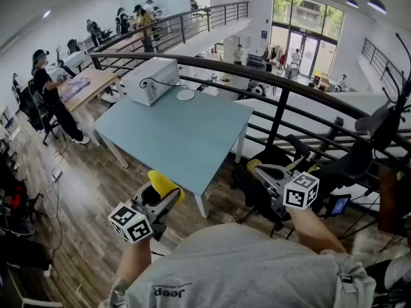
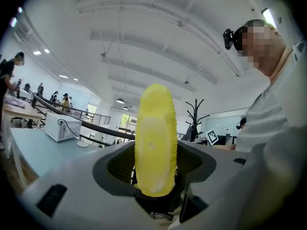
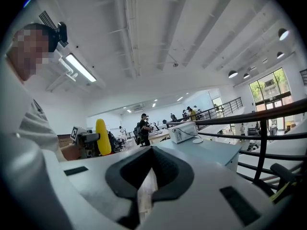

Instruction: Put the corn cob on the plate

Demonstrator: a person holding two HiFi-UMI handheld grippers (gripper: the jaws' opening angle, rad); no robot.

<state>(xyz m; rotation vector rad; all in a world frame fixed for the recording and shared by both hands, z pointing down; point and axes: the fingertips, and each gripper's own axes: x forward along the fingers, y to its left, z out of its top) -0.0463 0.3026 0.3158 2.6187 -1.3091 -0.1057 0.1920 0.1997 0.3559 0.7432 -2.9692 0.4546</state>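
A yellow corn cob [image 1: 164,183] stands upright in my left gripper [image 1: 162,192], which is shut on it, held in the air just off the near corner of the light blue table [image 1: 186,140]. In the left gripper view the corn cob [image 2: 156,138] fills the gap between the dark pads. A small white plate [image 1: 185,95] lies at the table's far edge; the plate [image 2: 82,144] also shows far off past the left jaw. My right gripper [image 1: 258,169] is level to the right, its jaws shut with nothing between them [image 3: 147,186].
A white box-like appliance [image 1: 151,80] with a cable stands on the table's far left, next to the plate. A dark metal railing [image 1: 257,69] runs behind the table. Black chairs [image 1: 270,165] stand at its right. People work at desks [image 1: 83,85] to the left.
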